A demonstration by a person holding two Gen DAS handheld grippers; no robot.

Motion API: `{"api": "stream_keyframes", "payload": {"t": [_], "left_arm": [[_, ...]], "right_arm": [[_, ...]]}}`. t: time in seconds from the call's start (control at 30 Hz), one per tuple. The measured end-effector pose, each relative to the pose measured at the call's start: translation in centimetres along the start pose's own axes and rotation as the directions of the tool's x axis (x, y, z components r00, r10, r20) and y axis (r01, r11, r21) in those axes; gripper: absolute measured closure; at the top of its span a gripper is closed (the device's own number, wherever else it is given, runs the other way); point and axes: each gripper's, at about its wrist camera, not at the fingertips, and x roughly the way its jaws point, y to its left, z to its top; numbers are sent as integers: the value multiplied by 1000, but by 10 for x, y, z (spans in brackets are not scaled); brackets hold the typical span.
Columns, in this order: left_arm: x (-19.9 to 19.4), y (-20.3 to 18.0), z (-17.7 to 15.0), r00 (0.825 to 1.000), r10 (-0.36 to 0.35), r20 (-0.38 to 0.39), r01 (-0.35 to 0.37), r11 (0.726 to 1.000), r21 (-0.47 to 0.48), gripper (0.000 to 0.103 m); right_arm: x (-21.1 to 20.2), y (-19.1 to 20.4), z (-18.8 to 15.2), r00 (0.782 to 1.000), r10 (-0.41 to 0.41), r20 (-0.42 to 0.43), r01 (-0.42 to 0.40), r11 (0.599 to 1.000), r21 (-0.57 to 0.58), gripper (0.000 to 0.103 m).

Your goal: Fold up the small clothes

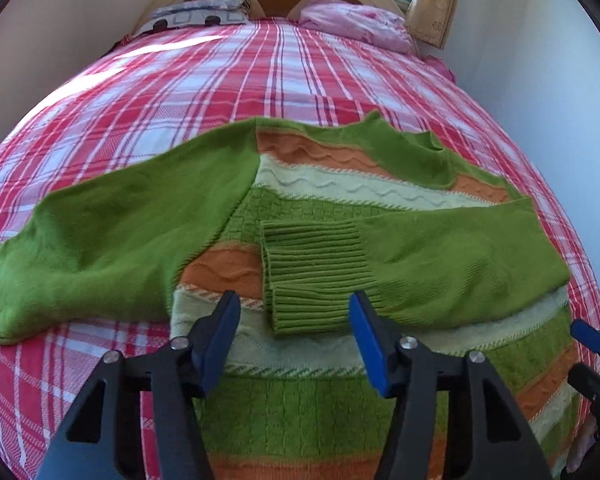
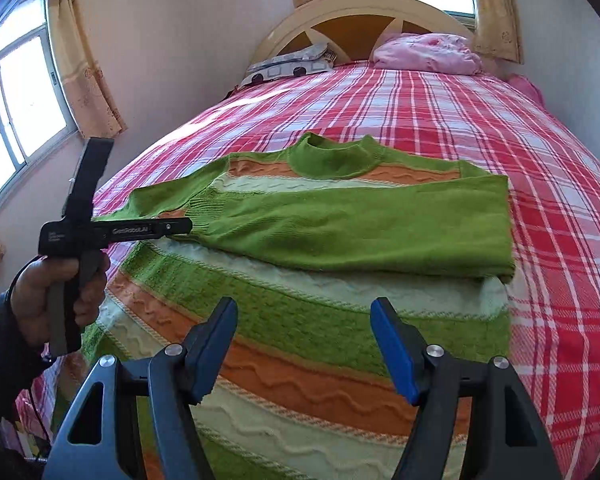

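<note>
A small green sweater (image 1: pixel 300 208) with orange and pale stripes lies flat on the plaid bed, collar toward the headboard. Its right sleeve (image 1: pixel 440 256) is folded across the chest, ribbed cuff (image 1: pixel 312 276) near the middle. Its left sleeve (image 1: pixel 100 248) lies spread out to the left. My left gripper (image 1: pixel 294 332) is open and empty, just above the cuff. In the right wrist view the sweater (image 2: pixel 320 288) fills the middle with the folded sleeve (image 2: pixel 360 228) across it. My right gripper (image 2: pixel 304 340) is open and empty above the striped body. The left gripper (image 2: pixel 112 230) shows there at the left.
The red plaid bedspread (image 1: pixel 220 80) covers the whole bed. A patterned pillow (image 1: pixel 200 14) and a pink pillow (image 1: pixel 352 20) lie by the wooden headboard (image 2: pixel 360 12). Walls stand close on both sides, with curtained windows (image 2: pixel 16 100).
</note>
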Motion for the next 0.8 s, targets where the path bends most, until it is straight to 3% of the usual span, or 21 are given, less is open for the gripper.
{"api": "stream_keyframes", "payload": {"t": [0.07, 0.1, 0.13, 0.17, 0.23, 0.3, 0.57, 0.8], "left_arm": [[8, 0, -3, 1000, -9, -14, 8, 1000, -26, 56], [7, -1, -3, 1000, -16, 25, 17, 999, -39, 65], [7, -1, -5, 999, -30, 34, 32, 999, -44, 86], [8, -4, -5, 998, -61, 25, 62, 997, -47, 91], [6, -10, -5, 998, -51, 36, 52, 998, -21, 97], [-1, -14, -3, 998, -39, 53, 39, 999, 6, 98], [-39, 4, 4, 988, -61, 142, 67, 997, -33, 98], [-33, 24, -10, 991, -3, 136, 12, 998, -66, 98]], "right_arm": [[1, -6, -9, 1000, -14, 10, 14, 1000, 11, 33], [1, -9, -14, 1000, -19, 13, 18, 1000, 18, 33], [4, -11, -17, 1000, -20, 11, 19, 999, 25, 33], [8, -13, -19, 1000, -17, -5, 17, 999, 37, 33], [8, -14, -20, 1000, -8, -15, 9, 999, 45, 33], [5, -14, -21, 1000, 2, 0, -2, 999, 39, 33], [10, -12, -28, 1000, -8, -21, 8, 1000, 30, 33], [14, -11, -26, 999, -12, -40, 13, 999, 29, 32]]}}
